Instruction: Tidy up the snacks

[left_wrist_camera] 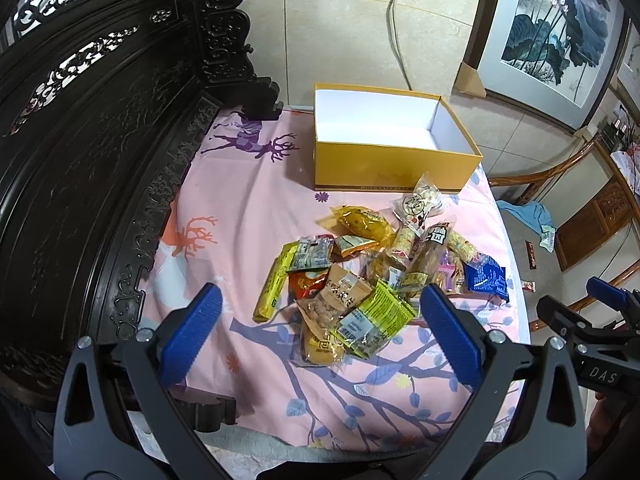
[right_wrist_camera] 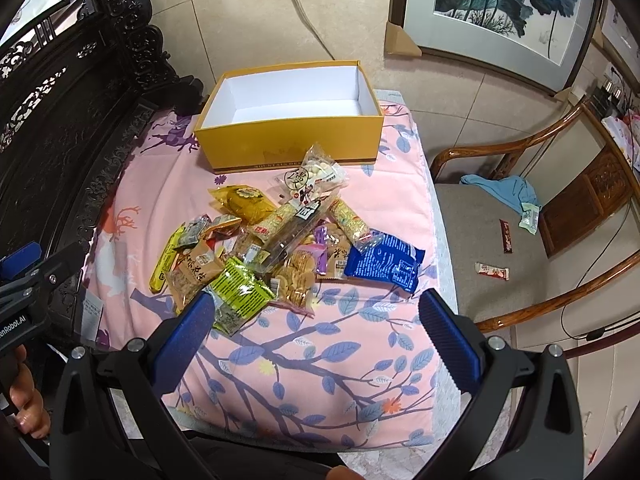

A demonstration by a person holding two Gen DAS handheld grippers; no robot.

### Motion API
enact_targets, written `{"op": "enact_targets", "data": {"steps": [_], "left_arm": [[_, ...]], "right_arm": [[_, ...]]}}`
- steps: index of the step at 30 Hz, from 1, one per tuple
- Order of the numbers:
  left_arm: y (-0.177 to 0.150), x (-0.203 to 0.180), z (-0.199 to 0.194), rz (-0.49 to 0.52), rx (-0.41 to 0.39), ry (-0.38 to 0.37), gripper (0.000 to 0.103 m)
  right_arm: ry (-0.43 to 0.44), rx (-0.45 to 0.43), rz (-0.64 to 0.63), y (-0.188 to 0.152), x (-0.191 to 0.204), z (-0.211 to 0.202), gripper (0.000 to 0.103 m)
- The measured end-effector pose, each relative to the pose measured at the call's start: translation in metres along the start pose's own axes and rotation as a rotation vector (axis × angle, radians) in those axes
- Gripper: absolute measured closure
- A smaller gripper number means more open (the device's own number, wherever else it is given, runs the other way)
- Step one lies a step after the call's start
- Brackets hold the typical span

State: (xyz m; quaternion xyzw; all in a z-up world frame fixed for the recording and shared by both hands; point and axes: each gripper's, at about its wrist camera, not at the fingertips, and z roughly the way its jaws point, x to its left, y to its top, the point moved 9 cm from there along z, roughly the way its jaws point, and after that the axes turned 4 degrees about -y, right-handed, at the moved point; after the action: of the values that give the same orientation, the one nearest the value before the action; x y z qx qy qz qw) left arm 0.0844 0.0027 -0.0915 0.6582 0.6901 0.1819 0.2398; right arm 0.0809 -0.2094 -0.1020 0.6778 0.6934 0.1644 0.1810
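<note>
A pile of several snack packets (left_wrist_camera: 372, 268) (right_wrist_camera: 280, 248) lies on a pink patterned cloth (left_wrist_camera: 248, 216) (right_wrist_camera: 396, 200). Behind it stands an open yellow box (left_wrist_camera: 394, 166) (right_wrist_camera: 288, 146), white inside and holding nothing. A green packet (left_wrist_camera: 376, 316) (right_wrist_camera: 240, 296) is nearest me and a blue packet (left_wrist_camera: 488, 278) (right_wrist_camera: 384, 264) lies at the pile's right edge. My left gripper (left_wrist_camera: 320, 300) hovers open just short of the pile. My right gripper (right_wrist_camera: 316, 308) is open too, its left finger close to the green packet. Neither holds anything.
A dark carved wooden bench back (left_wrist_camera: 100, 140) (right_wrist_camera: 60, 120) runs along the left. To the right stands a wooden chair (right_wrist_camera: 520, 232) with a blue cloth (right_wrist_camera: 508, 192) and stray small packets (right_wrist_camera: 492, 271). A framed painting (left_wrist_camera: 560, 32) leans on the wall.
</note>
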Motion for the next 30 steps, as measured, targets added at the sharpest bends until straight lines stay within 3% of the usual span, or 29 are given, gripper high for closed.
{"op": "enact_targets", "data": {"steps": [5, 9, 13, 18, 20, 25, 30], "left_arm": [[0.007, 0.0, 0.009, 0.007, -0.007, -0.002, 0.002], [0.011, 0.009, 0.023, 0.014, -0.058, 0.013, 0.002], [0.007, 0.02, 0.05, 0.026, -0.059, 0.043, 0.002], [-0.005, 0.028, 0.076, 0.043, 0.002, 0.069, 0.002], [-0.008, 0.029, 0.083, 0.028, 0.025, 0.05, 0.002], [-0.011, 0.026, 0.092, 0.025, 0.046, 0.027, 0.002], [-0.01, 0.019, 0.097, 0.027, 0.06, 0.016, 0.002]], "right_arm": [[-0.003, -0.033, -0.019, 0.009, -0.004, 0.005, 0.001], [0.023, -0.096, -0.013, 0.014, -0.026, 0.02, 0.001], [0.067, 0.006, 0.064, -0.006, -0.06, 0.068, 0.001], [0.024, 0.05, 0.063, -0.021, -0.09, 0.132, 0.001], [0.058, 0.052, 0.005, -0.022, -0.086, 0.15, 0.001], [0.181, 0.074, -0.293, -0.022, -0.07, 0.188, 0.001], [0.213, 0.131, -0.528, -0.013, -0.068, 0.22, 0.001]]}}
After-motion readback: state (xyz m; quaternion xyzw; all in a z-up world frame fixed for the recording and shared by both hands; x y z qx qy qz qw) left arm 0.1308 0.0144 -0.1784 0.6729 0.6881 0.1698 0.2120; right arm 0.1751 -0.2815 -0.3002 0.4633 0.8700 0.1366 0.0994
